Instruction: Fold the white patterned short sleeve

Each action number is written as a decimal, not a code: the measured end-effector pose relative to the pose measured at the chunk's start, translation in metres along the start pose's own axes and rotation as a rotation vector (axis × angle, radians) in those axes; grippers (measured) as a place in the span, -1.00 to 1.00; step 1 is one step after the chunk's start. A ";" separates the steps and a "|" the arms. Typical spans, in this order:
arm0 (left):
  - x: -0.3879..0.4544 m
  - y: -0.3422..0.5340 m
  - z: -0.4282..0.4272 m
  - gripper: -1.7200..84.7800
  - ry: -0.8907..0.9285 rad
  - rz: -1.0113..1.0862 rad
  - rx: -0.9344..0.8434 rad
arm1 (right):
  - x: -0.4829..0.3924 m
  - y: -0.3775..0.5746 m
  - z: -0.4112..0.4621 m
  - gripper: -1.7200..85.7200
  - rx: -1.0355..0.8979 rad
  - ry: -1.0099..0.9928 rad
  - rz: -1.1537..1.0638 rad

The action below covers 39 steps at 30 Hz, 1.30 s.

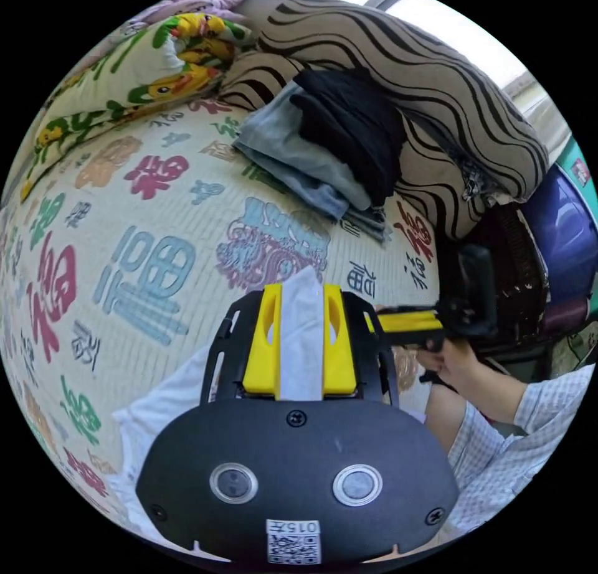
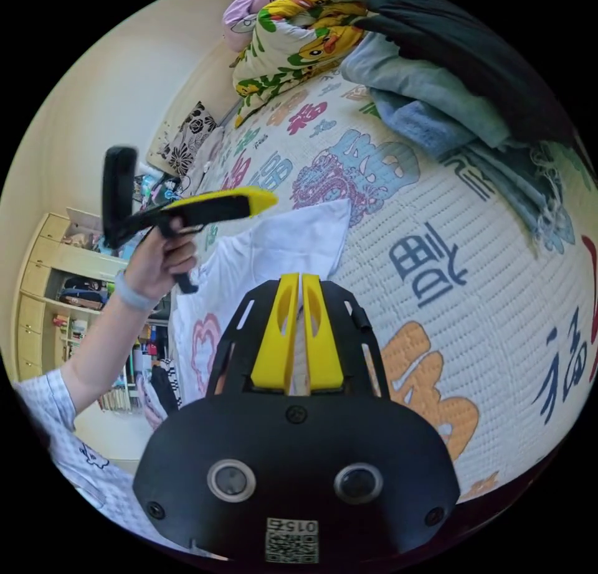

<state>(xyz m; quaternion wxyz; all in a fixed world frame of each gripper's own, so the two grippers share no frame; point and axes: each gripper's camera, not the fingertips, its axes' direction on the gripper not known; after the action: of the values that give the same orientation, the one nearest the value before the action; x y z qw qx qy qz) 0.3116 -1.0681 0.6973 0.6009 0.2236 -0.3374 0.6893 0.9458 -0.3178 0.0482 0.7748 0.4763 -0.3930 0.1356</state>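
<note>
White patterned short sleeve (image 2: 274, 250) lies on the bed (image 2: 473, 300) beside folded clothes (image 1: 311, 157); left gripper (image 1: 300, 315) pinches its cloth, right gripper (image 2: 298, 300) nearly closed, empty.

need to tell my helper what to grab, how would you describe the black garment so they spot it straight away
Start at the bed mat printed with big coloured characters and follow it to the striped cushion at its far edge. A small stack of folded clothes leans there; the black garment lies on top, over the light blue folded pieces. It is the stack's one dark, plain item.
</note>
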 end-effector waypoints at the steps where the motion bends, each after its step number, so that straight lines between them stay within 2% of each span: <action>1: 0.000 -0.014 0.022 -0.75 -0.027 0.022 -0.025 | 0.008 0.004 -0.009 -0.96 0.001 -0.013 0.021; 3: -0.001 -0.030 0.058 -0.77 -0.047 0.050 -0.099 | 0.021 0.008 -0.023 -0.96 -0.006 -0.018 0.045; 5: -0.007 -0.040 0.102 -0.87 -0.068 0.069 -0.251 | 0.042 0.005 -0.038 -0.97 -0.028 -0.021 0.107; 7: -0.015 -0.038 0.103 -0.92 -0.025 0.073 -0.229 | 0.055 -0.001 -0.048 -0.97 -0.037 -0.045 0.128; 12: -0.068 0.005 0.057 -0.95 -0.048 -0.147 -0.019 | 0.082 -0.037 -0.055 -0.96 -0.069 -0.106 0.089; 17: -0.098 0.045 0.053 -0.96 -0.202 -0.265 -0.082 | 0.094 -0.088 -0.036 -0.93 -0.189 -0.185 -0.031; 22: -0.104 0.069 0.054 -0.96 -0.207 -0.329 -0.066 | 0.074 -0.103 0.007 -0.84 -0.416 -0.182 -0.187; 25: -0.108 0.074 0.060 -0.96 -0.198 -0.350 -0.055 | 0.071 -0.101 0.029 -0.89 -0.494 -0.164 -0.197; 27: -0.111 0.072 0.063 -0.96 -0.179 -0.342 -0.045 | 0.077 -0.101 0.034 -0.96 -0.487 -0.127 -0.183; 34: -0.111 0.029 0.081 -0.96 -0.018 -0.231 0.020 | 0.136 -0.080 -0.031 -0.97 -0.219 -0.115 0.051; 36: -0.105 0.009 0.097 -0.96 0.020 -0.167 -0.020 | 0.151 -0.074 -0.039 -0.96 -0.179 -0.125 0.085; 39: -0.095 -0.010 0.122 -0.96 -0.034 -0.086 -0.139 | 0.156 -0.081 -0.032 -0.92 -0.173 -0.202 0.020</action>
<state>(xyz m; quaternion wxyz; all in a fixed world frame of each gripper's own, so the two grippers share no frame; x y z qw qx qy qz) 0.3268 -1.2219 0.7136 0.6383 0.2072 -0.3847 0.6338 1.1102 -0.3578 0.1049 0.7681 0.4150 -0.4839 0.0606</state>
